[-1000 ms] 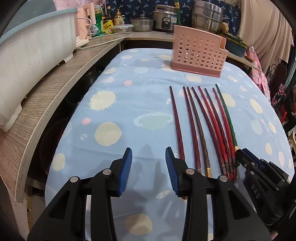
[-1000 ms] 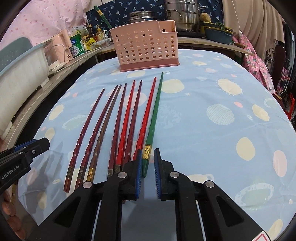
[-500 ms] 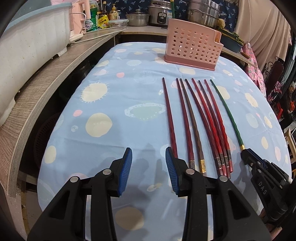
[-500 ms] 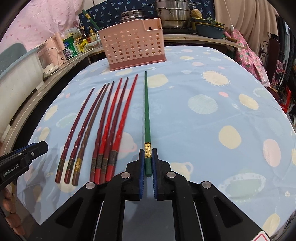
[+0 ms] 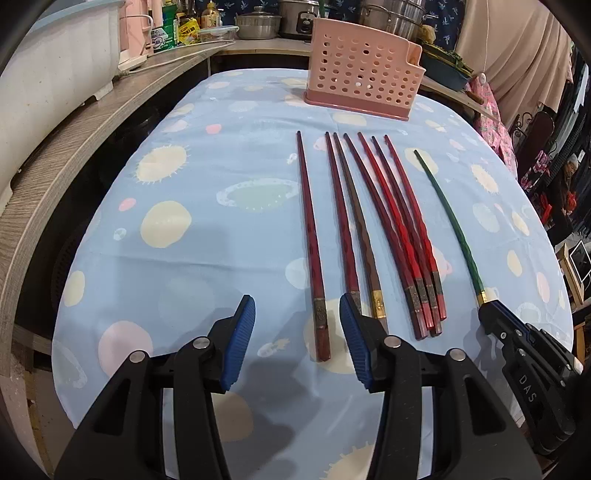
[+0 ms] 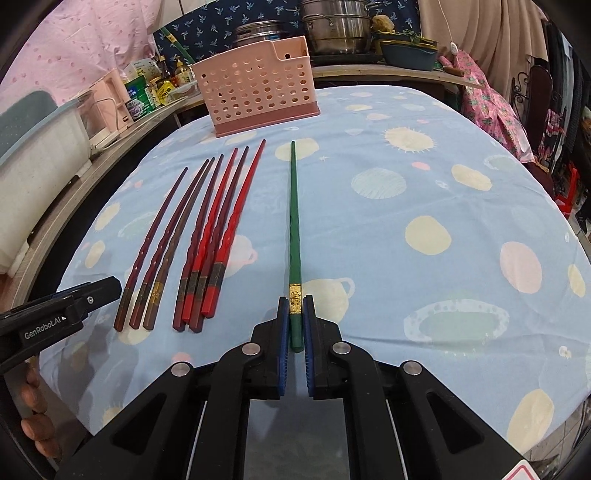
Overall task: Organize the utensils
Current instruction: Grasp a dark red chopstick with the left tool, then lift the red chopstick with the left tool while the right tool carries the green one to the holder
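Several red and brown chopsticks lie side by side on the blue spotted tablecloth. A green chopstick lies apart to their right, and my right gripper is shut on its near end by the gold band. My left gripper hovers over the near end of the leftmost dark red chopstick; its jaws are opening, the chopstick's end lies between them and the pads do not touch it. A pink perforated utensil holder stands upright at the table's far end.
A wooden counter runs along the left with a white bin, bottles and cans. Pots stand on the back counter behind the holder. A hand grips the left tool at the lower left edge of the right wrist view.
My right gripper closed on the green chopstick and drew it rightward, away from the red ones. My left gripper's jaws have widened, and the leftmost chopstick's end now lies between them.
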Motion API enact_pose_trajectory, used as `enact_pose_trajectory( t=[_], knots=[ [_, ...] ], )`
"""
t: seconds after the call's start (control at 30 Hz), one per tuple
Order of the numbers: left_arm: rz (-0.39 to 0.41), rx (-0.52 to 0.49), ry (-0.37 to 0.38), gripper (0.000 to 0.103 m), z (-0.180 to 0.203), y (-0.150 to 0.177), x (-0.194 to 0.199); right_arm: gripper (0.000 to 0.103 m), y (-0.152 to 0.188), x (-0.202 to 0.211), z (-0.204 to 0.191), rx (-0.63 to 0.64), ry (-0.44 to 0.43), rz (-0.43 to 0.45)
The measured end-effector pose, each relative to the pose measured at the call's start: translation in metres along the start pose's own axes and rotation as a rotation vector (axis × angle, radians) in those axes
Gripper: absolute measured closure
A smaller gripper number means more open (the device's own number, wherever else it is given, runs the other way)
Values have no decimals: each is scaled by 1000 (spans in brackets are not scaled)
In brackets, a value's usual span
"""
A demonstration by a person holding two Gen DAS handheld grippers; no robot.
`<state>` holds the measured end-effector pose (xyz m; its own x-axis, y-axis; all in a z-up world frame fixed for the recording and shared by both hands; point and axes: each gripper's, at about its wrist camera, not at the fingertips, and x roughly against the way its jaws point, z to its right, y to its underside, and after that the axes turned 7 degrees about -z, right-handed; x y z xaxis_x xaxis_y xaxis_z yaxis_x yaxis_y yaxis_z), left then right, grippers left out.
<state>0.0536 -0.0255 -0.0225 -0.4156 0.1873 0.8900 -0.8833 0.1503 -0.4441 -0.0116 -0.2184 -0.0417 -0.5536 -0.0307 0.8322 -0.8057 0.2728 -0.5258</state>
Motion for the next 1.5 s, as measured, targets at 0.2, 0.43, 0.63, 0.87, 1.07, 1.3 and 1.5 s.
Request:
enact_pose_trajectory(
  t=[0.2, 0.43, 0.63, 0.87, 1.07, 1.3, 1.5],
  knots=[
    [-13, -8, -9, 58, 2, 5, -4, 96, 0, 0, 0, -1, -2, 1],
    [-23, -14, -25, 68, 3, 9, -9, 96, 2, 1, 1, -3, -5, 5],
    [-23, -6, -31, 84, 1, 9, -9, 96, 2, 1, 1, -3, -5, 5],
    [-29, -4, -25, 96, -2, 8, -8, 96, 3, 2, 1, -5, -7, 6],
    [-36, 0, -17, 96, -3, 8, -7, 96, 4, 5, 1, -5, -6, 9],
    [-13, 9, -6, 96, -6, 5, 4, 96, 4, 12, 2, -4, -1, 28],
    [12, 18, 2, 96, -9, 0, 17, 96, -1, 25, 4, -7, -6, 58]
  ],
)
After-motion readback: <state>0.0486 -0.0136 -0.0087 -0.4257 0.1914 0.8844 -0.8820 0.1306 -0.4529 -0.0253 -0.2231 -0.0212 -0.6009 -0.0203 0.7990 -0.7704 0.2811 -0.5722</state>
